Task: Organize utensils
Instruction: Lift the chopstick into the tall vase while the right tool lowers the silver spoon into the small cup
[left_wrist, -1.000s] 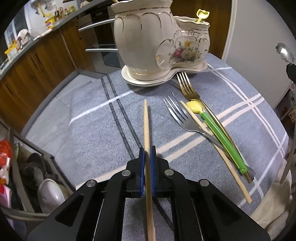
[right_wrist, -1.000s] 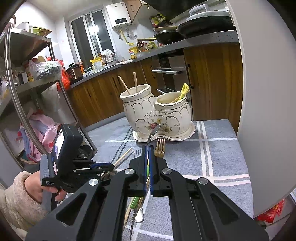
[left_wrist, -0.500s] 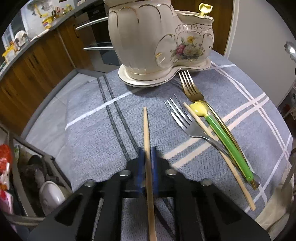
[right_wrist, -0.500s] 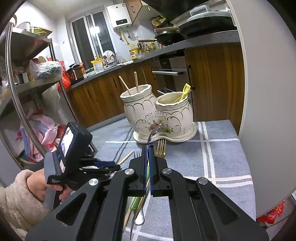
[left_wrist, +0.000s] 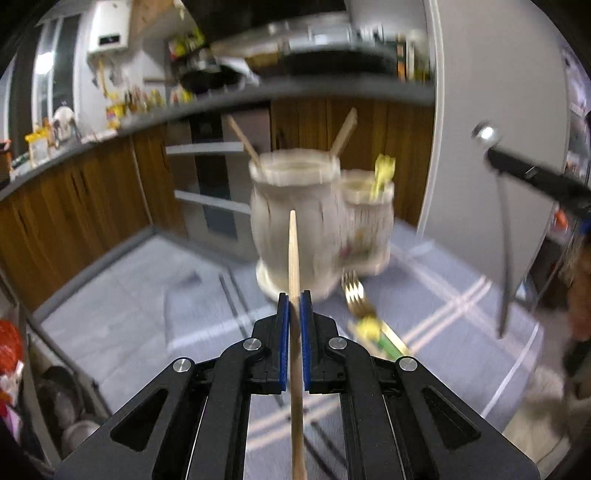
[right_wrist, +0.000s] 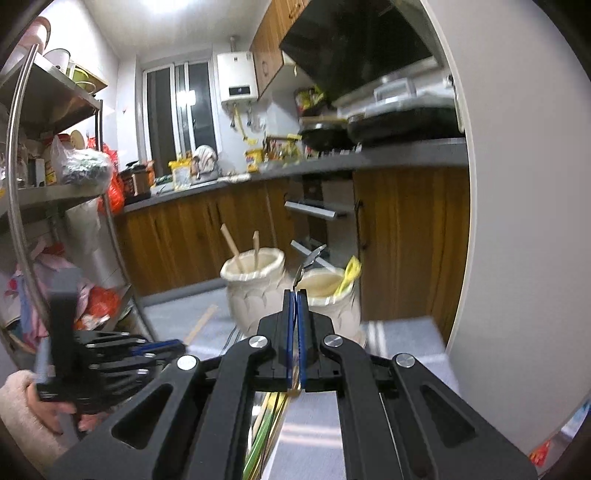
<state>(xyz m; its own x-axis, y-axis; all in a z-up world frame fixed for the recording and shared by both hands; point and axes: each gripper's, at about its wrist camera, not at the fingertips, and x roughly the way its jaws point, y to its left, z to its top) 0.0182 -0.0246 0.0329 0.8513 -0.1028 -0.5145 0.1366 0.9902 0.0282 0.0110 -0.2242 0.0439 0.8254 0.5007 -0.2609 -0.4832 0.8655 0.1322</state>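
Observation:
My left gripper (left_wrist: 294, 300) is shut on a wooden chopstick (left_wrist: 293, 251), held above the table with its tip toward the cream ceramic holder (left_wrist: 280, 221). The holder's tall pot holds two chopsticks (left_wrist: 345, 133); its small pot (right_wrist: 328, 291) holds a yellow utensil (right_wrist: 349, 273). My right gripper (right_wrist: 295, 297) is shut on a metal spoon (right_wrist: 308, 260), just in front of the small pot. From the left wrist that spoon (left_wrist: 505, 266) hangs from the right gripper (left_wrist: 535, 181). A gold fork (left_wrist: 354, 295) and a green-handled spoon (left_wrist: 375, 332) lie on the cloth.
A grey checked cloth (left_wrist: 450, 291) covers the table, which ends at the left over the floor. A white wall panel (left_wrist: 491, 92) stands close on the right. A metal shelf rack (right_wrist: 22, 155) and wooden cabinets (right_wrist: 199, 236) lie beyond. A fluffy sleeve (right_wrist: 18, 417) shows by the left gripper (right_wrist: 155, 349).
My left gripper has risen and tipped up with the chopstick, so the holder now stands ahead of it. My right gripper has lifted too, with the spoon still in it.

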